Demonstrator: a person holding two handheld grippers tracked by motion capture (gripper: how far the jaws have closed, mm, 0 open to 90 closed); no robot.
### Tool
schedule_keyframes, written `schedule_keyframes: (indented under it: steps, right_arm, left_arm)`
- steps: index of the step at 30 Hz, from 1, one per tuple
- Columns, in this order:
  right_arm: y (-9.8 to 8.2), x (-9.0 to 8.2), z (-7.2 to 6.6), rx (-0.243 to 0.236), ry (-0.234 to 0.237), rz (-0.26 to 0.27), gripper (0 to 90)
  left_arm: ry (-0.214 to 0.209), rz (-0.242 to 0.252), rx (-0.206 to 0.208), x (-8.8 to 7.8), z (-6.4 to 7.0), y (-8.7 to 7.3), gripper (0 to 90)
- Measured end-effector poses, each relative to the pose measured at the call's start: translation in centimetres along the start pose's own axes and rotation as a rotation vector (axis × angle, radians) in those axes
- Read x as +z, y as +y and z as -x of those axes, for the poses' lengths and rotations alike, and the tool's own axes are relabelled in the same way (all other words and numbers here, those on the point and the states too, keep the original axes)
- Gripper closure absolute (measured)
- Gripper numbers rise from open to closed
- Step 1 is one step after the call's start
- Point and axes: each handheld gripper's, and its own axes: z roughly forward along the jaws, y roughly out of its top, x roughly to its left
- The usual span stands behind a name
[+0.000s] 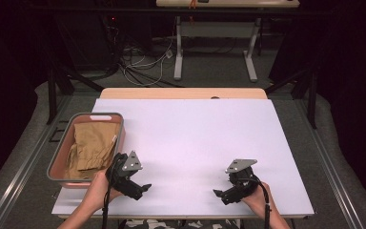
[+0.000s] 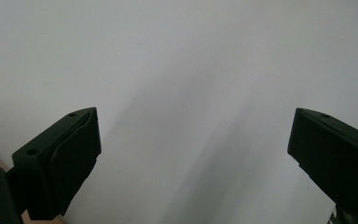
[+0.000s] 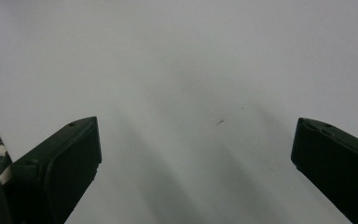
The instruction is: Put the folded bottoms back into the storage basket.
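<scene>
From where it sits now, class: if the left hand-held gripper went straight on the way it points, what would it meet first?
The left hand-held gripper points right, slightly downward, jaws wide apart. Its own view shows bare white tabletop ahead, so it would probably touch that first; depth is unclear.

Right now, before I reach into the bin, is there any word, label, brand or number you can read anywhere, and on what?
None can be read.
Crumpled brown paper bag in the grey-rimmed pink plastic bin: no print shows.
White table board: blank; in the right gripper view a small dark fleck, not lettering.
Left gripper and right gripper: no markings legible.
</scene>
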Motion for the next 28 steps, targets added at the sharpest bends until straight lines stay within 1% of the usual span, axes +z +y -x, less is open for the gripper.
schedule_keyframes:
  steps: [3,5,7,8,9,11,12,13,15,16,17,18,19,20,22,24,25,28]
  right_arm:
    - [-0.2,-0.1,-0.2,-0.006,0.0,0.001,0.8]
    - [-0.4,-0.1,-0.4,-0.007,0.001,-0.002,0.8]
    - [-0.4,-0.1,-0.5,-0.015,-0.005,0.0,0.8]
    - [-0.5,-0.2,-0.6,-0.01,-0.003,-0.001,0.8]
    - [-0.5,-0.2,-0.6,-0.019,0.003,0.002,0.8]
    - [-0.5,-0.4,-0.8,-0.019,-0.001,-0.005,0.8]
    - [-0.6,-0.3,-0.8,-0.025,-0.002,0.005,0.8]
    - [-0.7,-0.3,-1.0,-0.019,0.001,0.002,0.8]
    - [-0.8,-0.3,-1.0,-0.03,0.002,0.004,0.7]
    - [-0.8,-0.4,-1.1,-0.023,0.002,0.001,0.7]
    - [-0.8,-0.3,-1.2,-0.028,0.003,0.005,0.7]
    - [-0.9,-0.4,-1.2,-0.027,0.002,0.003,0.7]
    - [-0.9,-0.4,-1.2,-0.032,-0.002,0.005,0.7]
    - [-0.9,-0.5,-1.3,-0.03,0.005,0.006,0.7]
    - [-0.9,-0.5,-1.4,-0.024,0.006,0.009,0.6]
    - [-0.9,-0.5,-1.4,-0.032,0.006,0.0,0.6]
    - [-0.9,-0.4,-1.4,-0.04,0.006,0.008,0.4]
    - [-1.0,-0.4,-1.5,-0.042,0.006,0.011,0.2]
  left_arm:
    - [-0.009,0.01,-0.005,0.3,0.5,-0.5,2.2]
    - [-0.017,-0.003,-0.002,0.6,0.8,-0.8,2.1]
    - [-0.028,-0.004,-0.007,1.0,1.2,-1.1,1.9]
    - [-0.034,-0.008,-0.005,1.1,1.4,-1.3,1.7]
    - [-0.039,-0.008,-0.007,1.2,1.5,-1.5,1.6]
    - [-0.048,-0.011,-0.008,1.5,1.7,-1.8,1.2]
    - [-0.047,-0.011,-0.012,1.5,1.8,-1.9,1.0]
    - [-0.046,-0.005,-0.011,1.6,1.8,-2.0,0.7]
    - [-0.045,-0.004,-0.015,1.7,1.9,-2.2,0.4]
    - [-0.047,-0.003,-0.019,1.8,1.9,-2.3,0.1]
    - [-0.052,-0.008,-0.017,1.8,1.9,-2.4,0.0]
    - [-0.045,-0.002,-0.018,1.8,1.9,-2.5,0.0]
    - [-0.045,0.004,-0.019,1.9,1.9,-2.6,0.0]
    - [-0.047,0.012,-0.022,1.9,1.9,-2.6,0.0]
    - [-0.053,0.013,-0.024,1.9,2.0,-2.7,0.0]
    - [-0.049,0.02,-0.024,2.0,2.0,-2.9,0.0]
    - [-0.048,0.021,-0.025,2.0,1.9,-2.9,0.0]
    - [-0.047,0.026,-0.026,2.0,1.8,-3.1,0.0]
